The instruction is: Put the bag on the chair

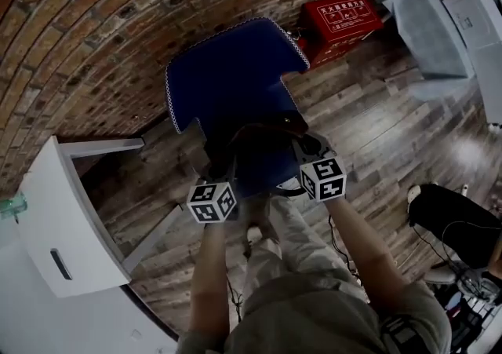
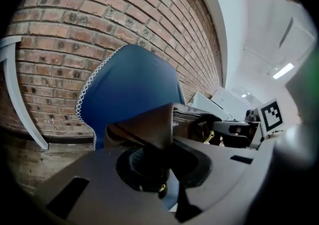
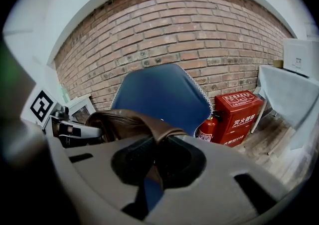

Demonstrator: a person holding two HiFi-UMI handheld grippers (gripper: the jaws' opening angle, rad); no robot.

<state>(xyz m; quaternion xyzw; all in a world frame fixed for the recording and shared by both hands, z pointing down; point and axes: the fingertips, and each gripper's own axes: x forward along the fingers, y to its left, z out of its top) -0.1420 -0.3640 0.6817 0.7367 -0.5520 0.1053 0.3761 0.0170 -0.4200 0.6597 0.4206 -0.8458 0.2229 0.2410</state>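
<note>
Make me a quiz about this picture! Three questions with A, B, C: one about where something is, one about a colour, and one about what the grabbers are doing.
1. Where is the red box?
A. On the chair seat
B. On the floor beside the chair, by the brick wall
C. Under the chair

2. What colour is the chair?
A. Blue
B. Green
C. Yellow

3. What are the left gripper and the right gripper doing?
A. Both wide open and empty
B. Holding a cup
C. Both shut on the bag

Answers:
1 B: the head view shows the box standing next to the chair, against the bricks.
2 A: every view shows it blue.
3 C: each gripper view shows brown bag leather pinched between the jaws.
</note>
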